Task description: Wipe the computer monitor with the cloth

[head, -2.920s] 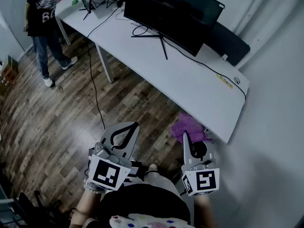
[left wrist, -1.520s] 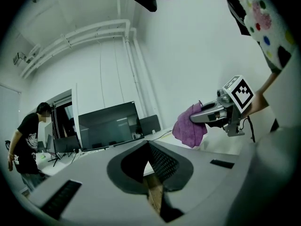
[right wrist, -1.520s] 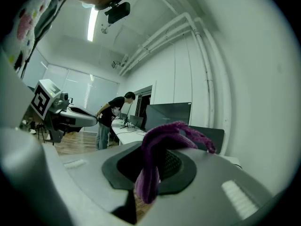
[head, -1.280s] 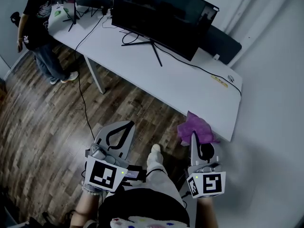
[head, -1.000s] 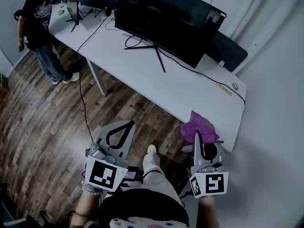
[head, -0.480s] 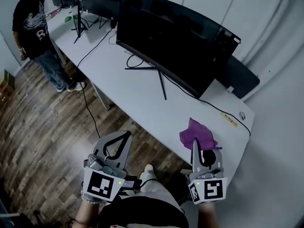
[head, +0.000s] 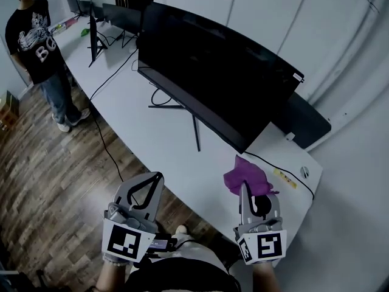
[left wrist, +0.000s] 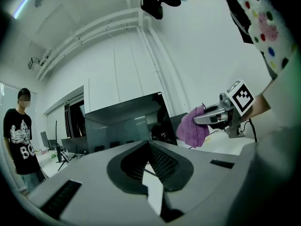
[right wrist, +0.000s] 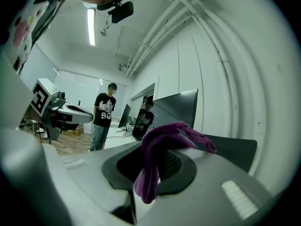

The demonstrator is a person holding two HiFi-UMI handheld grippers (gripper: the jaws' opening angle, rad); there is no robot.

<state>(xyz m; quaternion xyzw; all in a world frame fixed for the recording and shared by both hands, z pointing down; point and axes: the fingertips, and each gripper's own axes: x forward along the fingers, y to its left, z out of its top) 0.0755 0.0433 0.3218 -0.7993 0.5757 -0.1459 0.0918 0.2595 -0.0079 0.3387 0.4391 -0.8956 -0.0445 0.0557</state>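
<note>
A large black curved monitor [head: 209,81] stands on a long white desk [head: 143,129]. My right gripper [head: 242,187] is shut on a crumpled purple cloth [head: 245,176], held over the desk's near right part, just short of the screen's lower right corner. In the right gripper view the cloth [right wrist: 160,140] drapes over the closed jaws of the right gripper [right wrist: 157,160], with the monitor [right wrist: 178,108] ahead. My left gripper [head: 159,176] hangs at the desk's front edge, shut with nothing in it. From the left gripper view I see the monitor [left wrist: 123,125] and the cloth [left wrist: 192,129].
A person [head: 37,44] in a black T-shirt stands on the wood floor at the desk's far left end. A second, smaller monitor [head: 92,30] stands at the far end. Cables [head: 109,78] run over the desk. A dark object [head: 309,123] sits behind the desk by the white wall.
The desk and monitor have come much closer. Both grippers went from over the floor to over the desk's front edge. The cloth stays in the right gripper.
</note>
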